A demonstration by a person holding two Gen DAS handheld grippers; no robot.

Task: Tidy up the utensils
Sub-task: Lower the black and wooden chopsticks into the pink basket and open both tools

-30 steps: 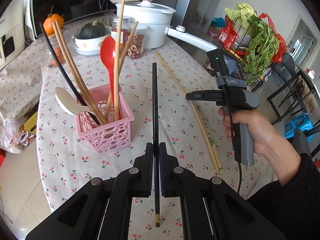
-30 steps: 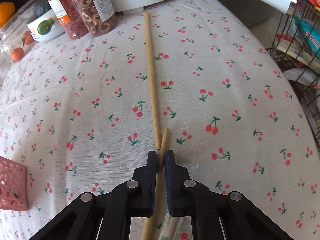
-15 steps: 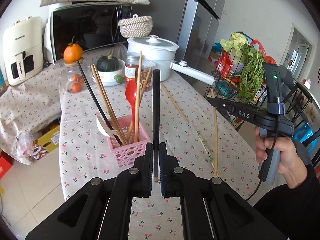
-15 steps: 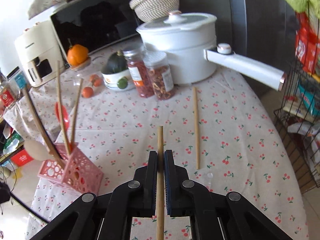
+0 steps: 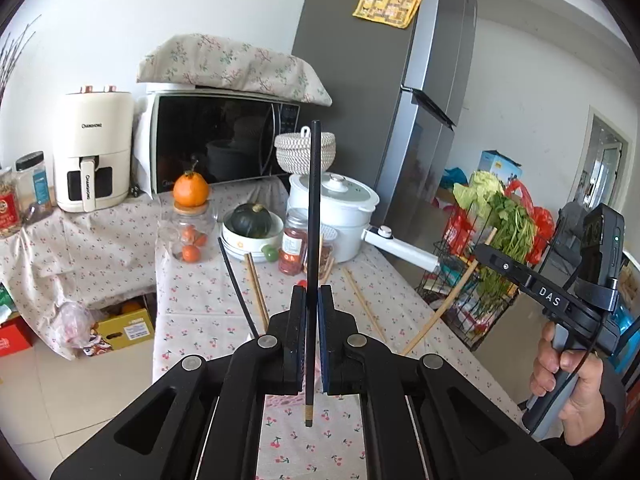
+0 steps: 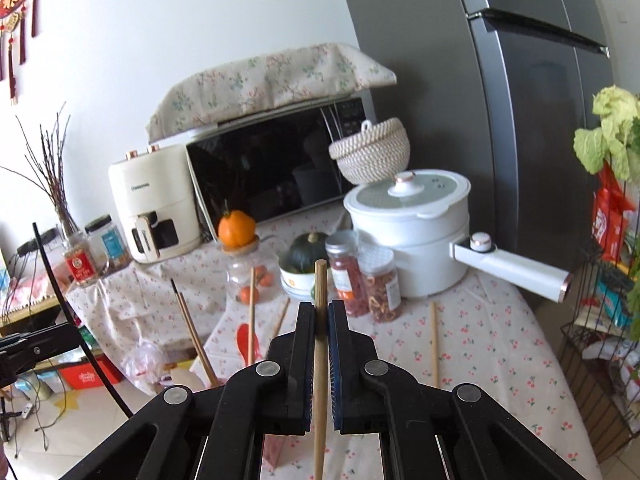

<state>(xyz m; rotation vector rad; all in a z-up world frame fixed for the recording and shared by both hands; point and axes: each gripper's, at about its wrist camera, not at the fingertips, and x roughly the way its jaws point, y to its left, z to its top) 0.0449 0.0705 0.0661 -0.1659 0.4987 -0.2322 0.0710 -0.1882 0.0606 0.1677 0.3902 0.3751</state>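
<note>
Only the right view shows the red spoon (image 6: 245, 342).

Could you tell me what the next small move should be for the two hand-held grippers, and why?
Probably lower the left hand-held gripper so the black chopstick drops into the pink basket. Both grippers are shut on raised chopsticks, the right hand-held gripper on a wooden chopstick. The basket, already holding utensils, sits just below, mostly hidden, so the aim is uncertain.
</note>
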